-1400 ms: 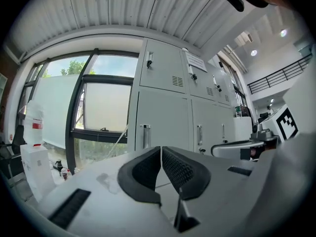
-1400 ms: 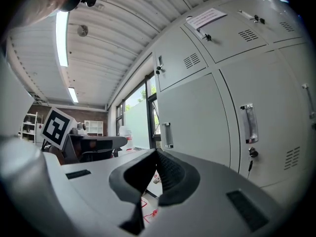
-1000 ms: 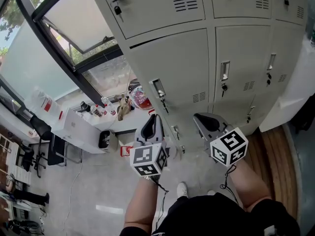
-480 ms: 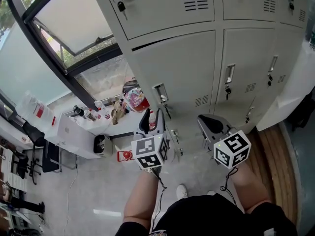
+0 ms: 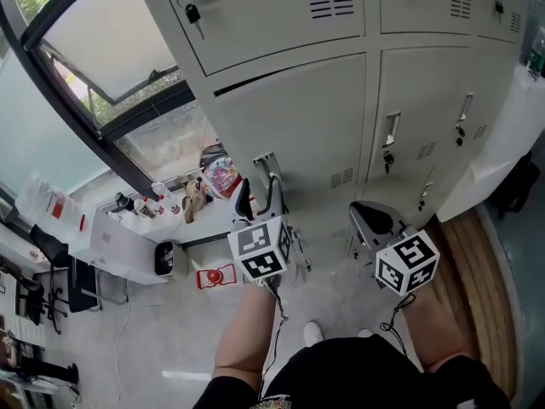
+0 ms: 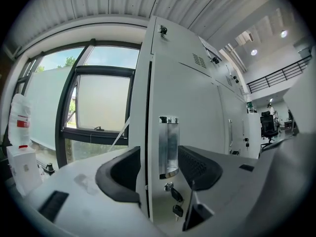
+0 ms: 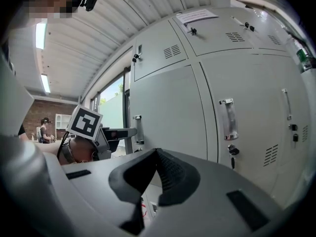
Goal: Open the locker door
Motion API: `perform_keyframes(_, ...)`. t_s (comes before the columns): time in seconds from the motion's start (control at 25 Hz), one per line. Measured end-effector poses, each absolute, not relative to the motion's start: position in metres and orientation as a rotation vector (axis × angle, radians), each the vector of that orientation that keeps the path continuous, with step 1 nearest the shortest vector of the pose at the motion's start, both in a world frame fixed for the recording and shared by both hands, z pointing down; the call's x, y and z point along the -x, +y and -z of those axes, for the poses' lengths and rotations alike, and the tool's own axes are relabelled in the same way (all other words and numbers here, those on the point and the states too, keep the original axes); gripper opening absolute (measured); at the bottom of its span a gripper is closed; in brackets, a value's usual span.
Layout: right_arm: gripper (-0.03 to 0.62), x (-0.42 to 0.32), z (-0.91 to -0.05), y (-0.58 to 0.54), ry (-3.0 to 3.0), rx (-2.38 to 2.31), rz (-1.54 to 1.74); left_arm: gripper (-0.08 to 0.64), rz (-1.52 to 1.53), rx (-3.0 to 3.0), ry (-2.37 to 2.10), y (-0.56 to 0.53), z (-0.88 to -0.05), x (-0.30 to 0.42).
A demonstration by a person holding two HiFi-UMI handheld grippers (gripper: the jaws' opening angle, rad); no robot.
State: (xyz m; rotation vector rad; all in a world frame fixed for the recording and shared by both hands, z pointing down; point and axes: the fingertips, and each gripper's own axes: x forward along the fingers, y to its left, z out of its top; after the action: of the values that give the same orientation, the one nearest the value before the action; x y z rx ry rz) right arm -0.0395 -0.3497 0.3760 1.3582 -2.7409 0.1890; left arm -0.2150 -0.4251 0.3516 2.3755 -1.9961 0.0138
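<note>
The task is only beginning: the locker door (image 5: 298,118) is looking closed, and nothing is gripping it yet. A thin dark line is running along its top edge in the head view, but I cannot say if this is a gap or only the seam. What is done, in my judgement, is the approach. What is left is to close on the handle, to pull, and to swing the door out.

The left gripper (image 5: 260,199) is reaching toward the metal handle (image 5: 271,170) near the left edge of that door. In the left gripper view its fingers (image 6: 121,174) are standing spread apart, and the handle (image 6: 168,144) is showing upright in the gap between them, with the keys (image 6: 174,195) hanging from the lock just below. The fingers are flanking the handle but not pinching it; how near the tips are to the door surface I cannot tell.

The right gripper (image 5: 368,220) is hanging lower and to the right, apart from the lockers. Its fingers (image 7: 173,174) are pressed together with nothing between them, so it is not taking part.
</note>
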Motion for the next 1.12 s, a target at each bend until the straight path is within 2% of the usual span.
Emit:
perform_keyframes(0.6,0.054,0.027,-0.378,-0.357,-2.722,-1.367,-0.188,0.212,-0.074,-2.336,-2.081,-0.448,-0.356,0.216)
perform_keyframes(0.64,0.054,0.027,-0.378,-0.357,-2.722,-1.367,-0.187,0.198,-0.079,-2.328,-2.084,-0.449,-0.356,0.217)
perform_keyframes(0.68,0.054,0.026,-0.377,-0.357,-2.722,-1.368,-0.186,0.147,-0.081,-2.32,-2.089,-0.449,-0.357,0.218)
perform_keyframes(1.12,0.054,0.023,-0.377,-0.361,-2.736,-1.353,-0.193,0.138,-0.088,-2.306,-2.098,-0.448,-0.357,0.219)
